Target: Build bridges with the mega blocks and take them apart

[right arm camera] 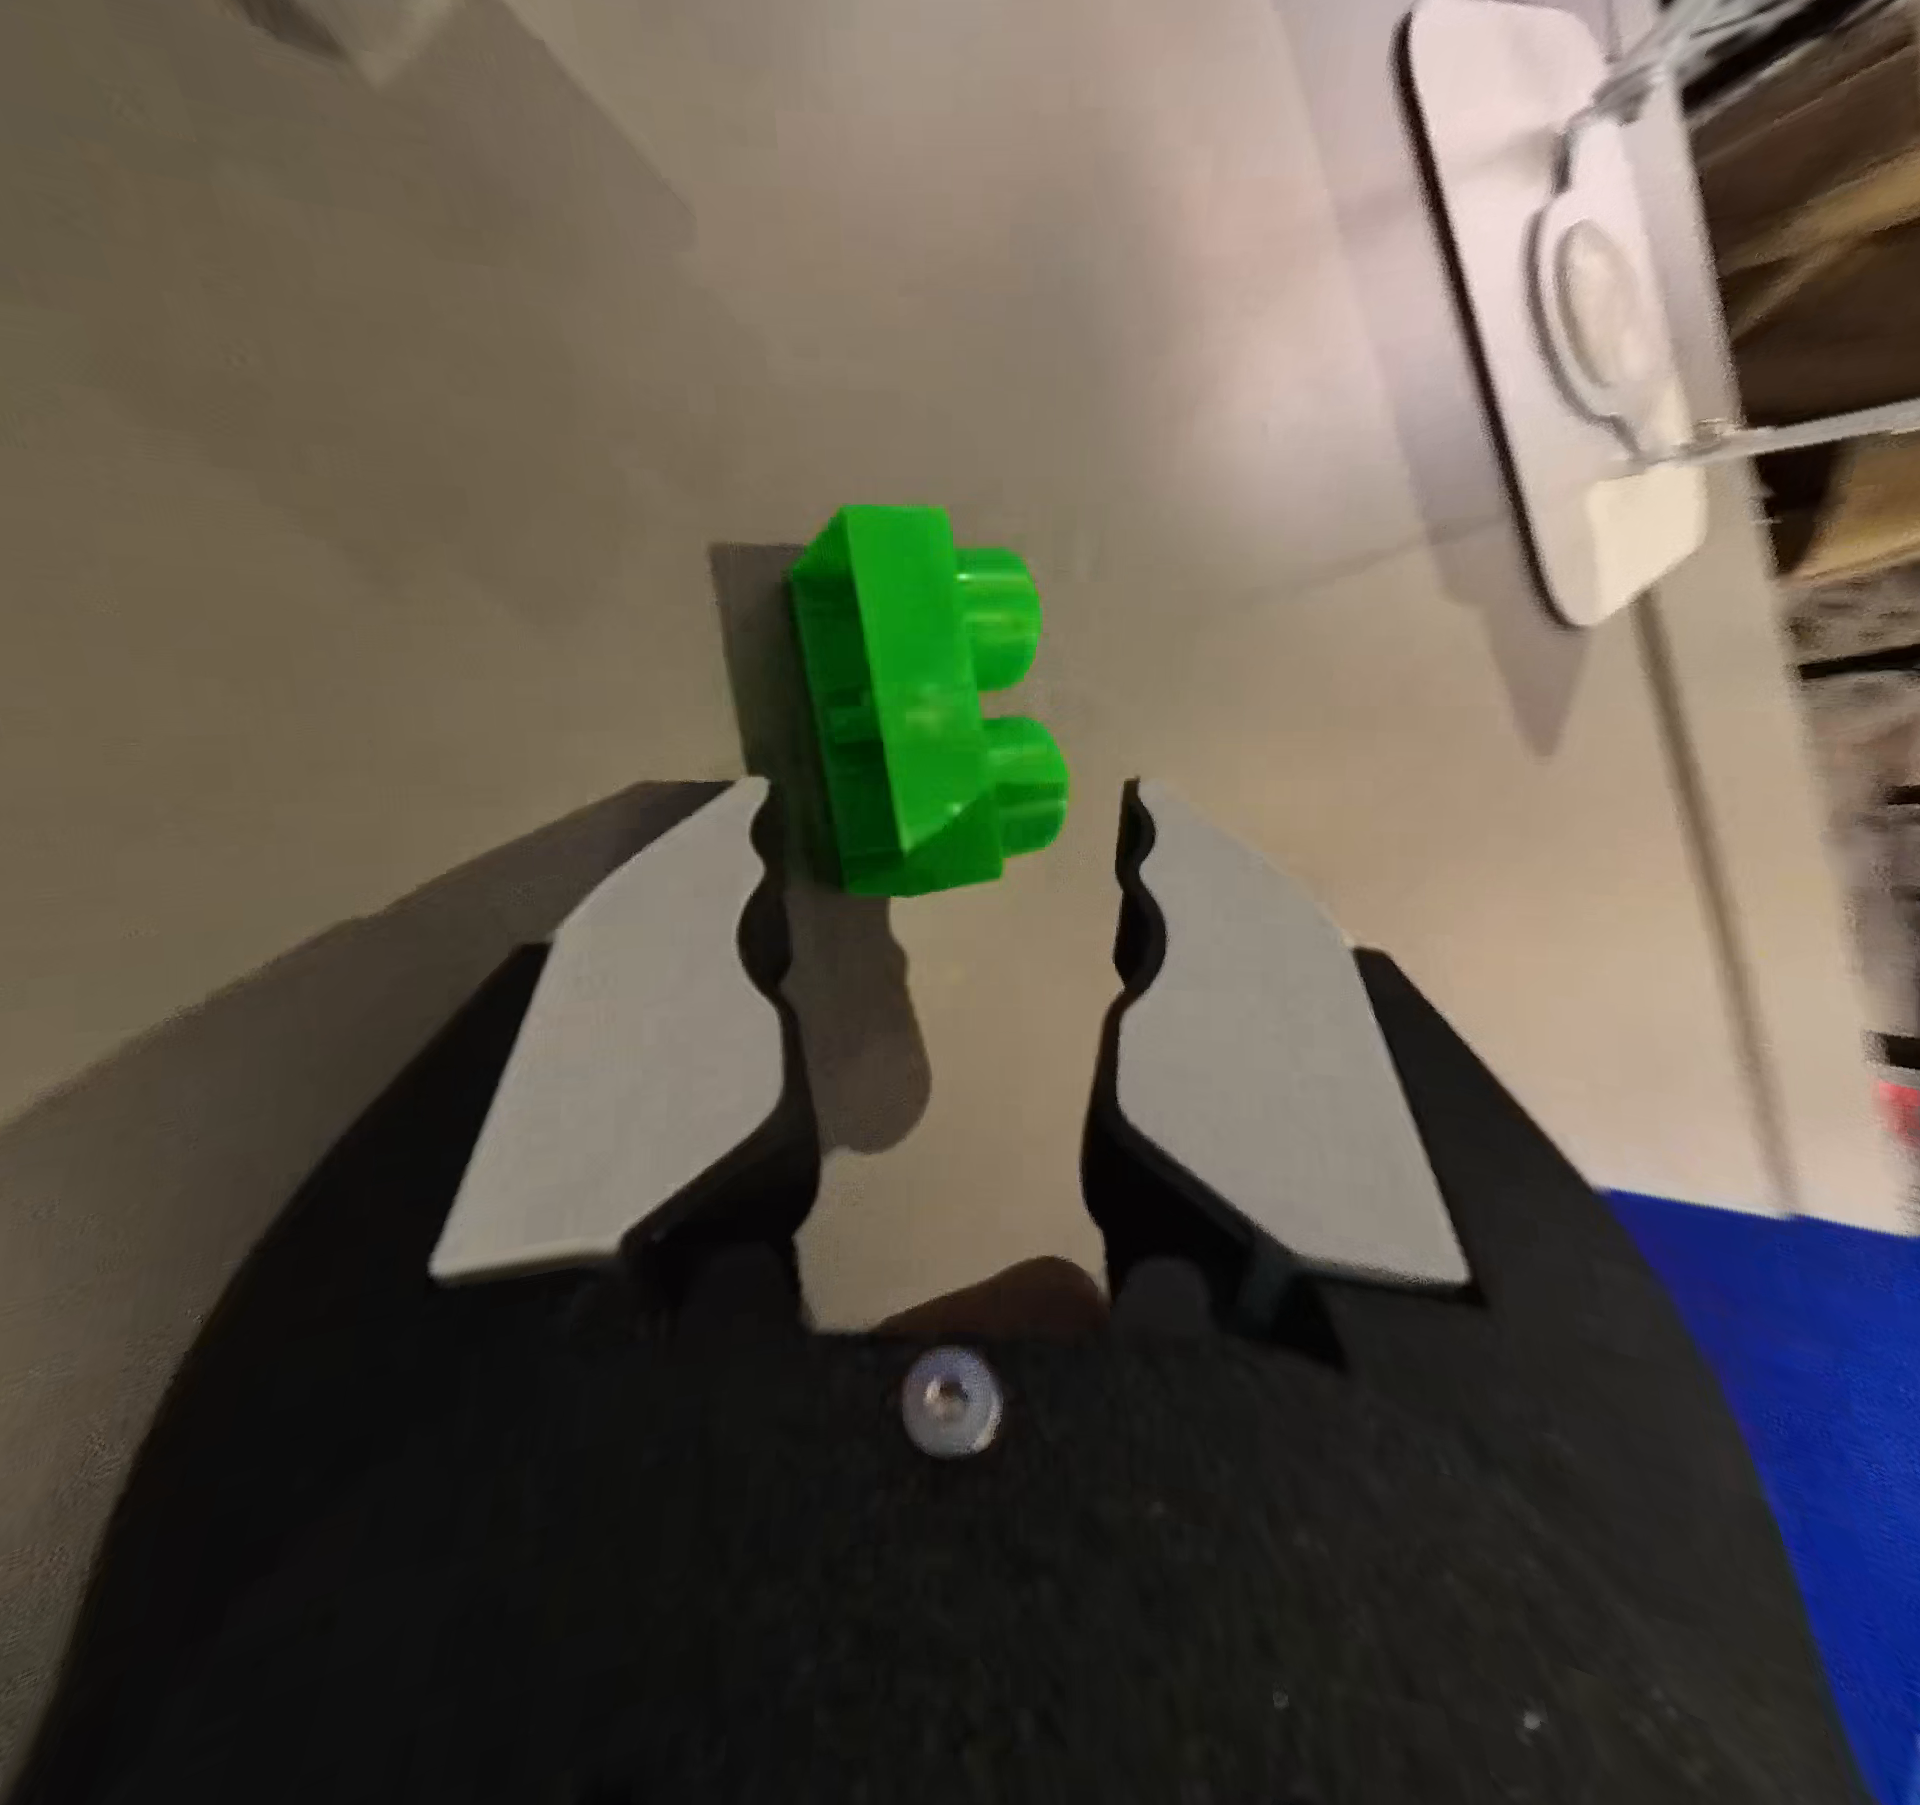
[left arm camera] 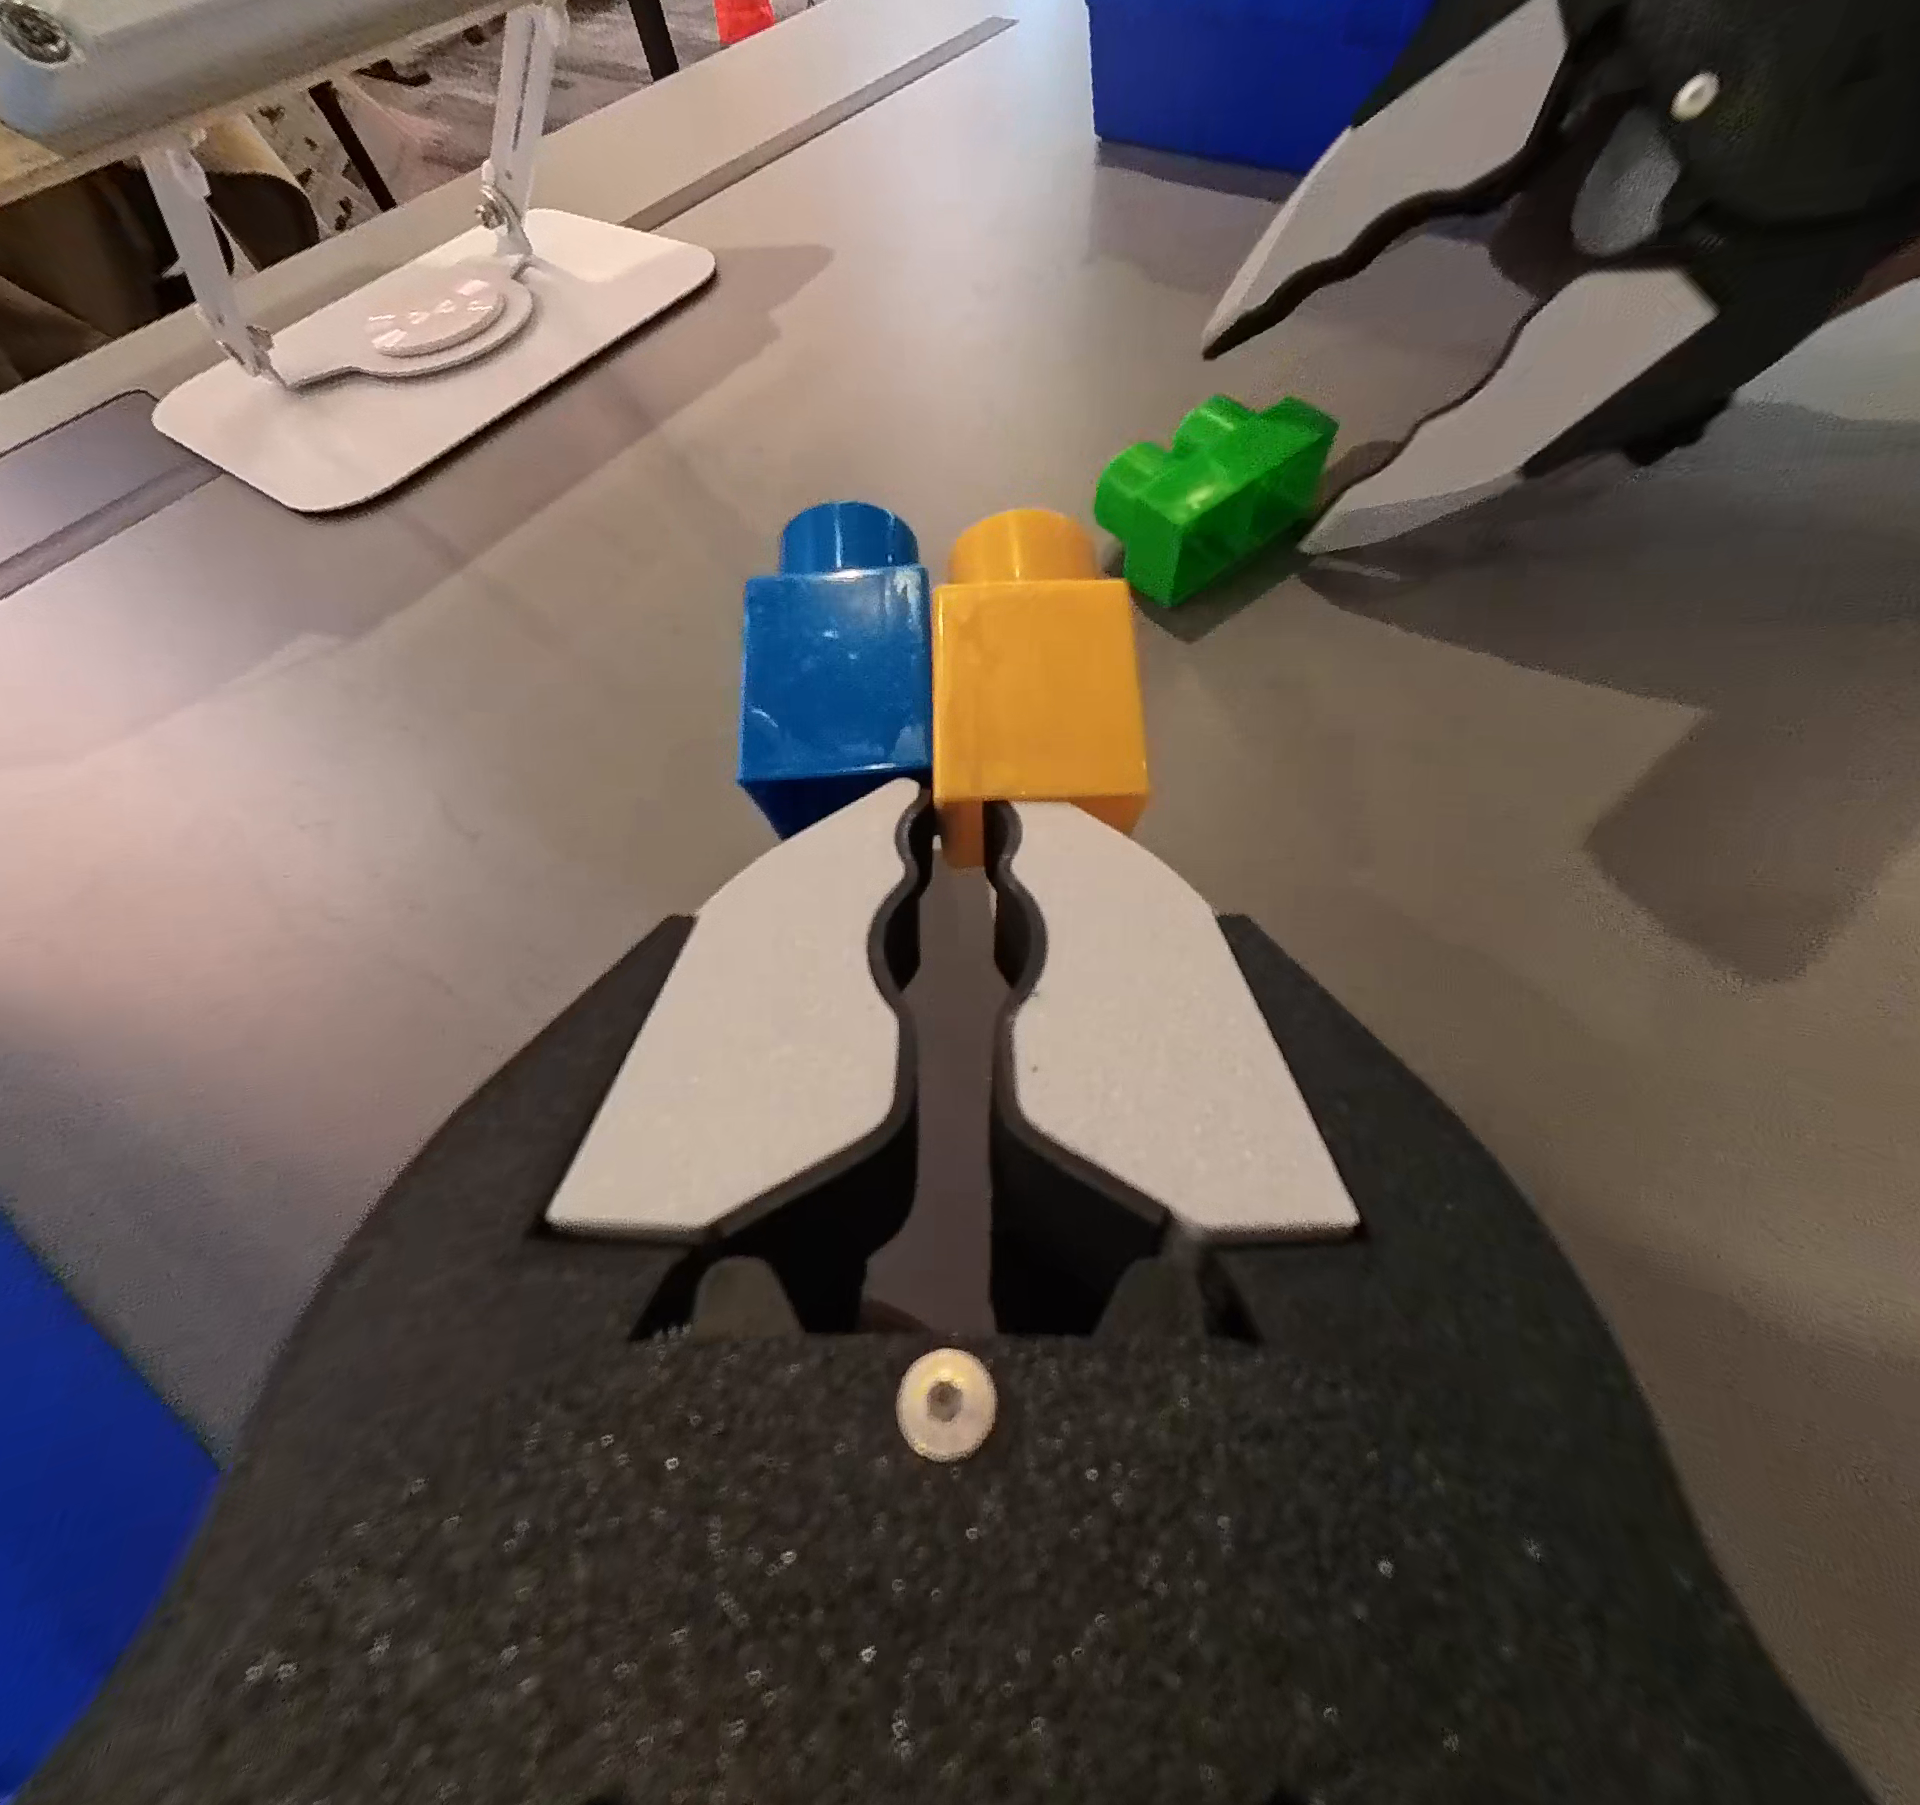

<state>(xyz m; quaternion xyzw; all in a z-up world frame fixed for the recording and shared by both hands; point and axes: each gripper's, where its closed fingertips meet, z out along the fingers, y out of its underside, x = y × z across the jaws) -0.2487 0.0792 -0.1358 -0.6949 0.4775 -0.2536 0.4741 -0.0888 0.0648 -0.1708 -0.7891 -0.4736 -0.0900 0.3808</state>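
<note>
While no bridge stands at this moment, the three pieces lie loose on the grey counter [left arm camera: 1299,820]: a blue single-stud block [left arm camera: 836,685] and a yellow single-stud block [left arm camera: 1039,701] sit upright side by side, touching or nearly so, and a green two-stud block [left arm camera: 1210,498] lies tipped on its side just beyond the yellow one. Whether a span has yet to be built or has just been pulled down I cannot tell; either way, the green piece would have to go across the two pillars, which look too close together to leave a gap. From where I stand, the left tool [left arm camera: 956,820] has its jaws drawn almost together, with the tips resting at the near bottom edges of the blue and yellow blocks, apparently pushing rather than gripping. Over on the other side, the right tool [right arm camera: 940,825] is spread wide and holds nothing, its tips flanking the near end of the green block, one tip touching or nearly touching it. A white stand [left arm camera: 436,373] sits farther back.
</note>
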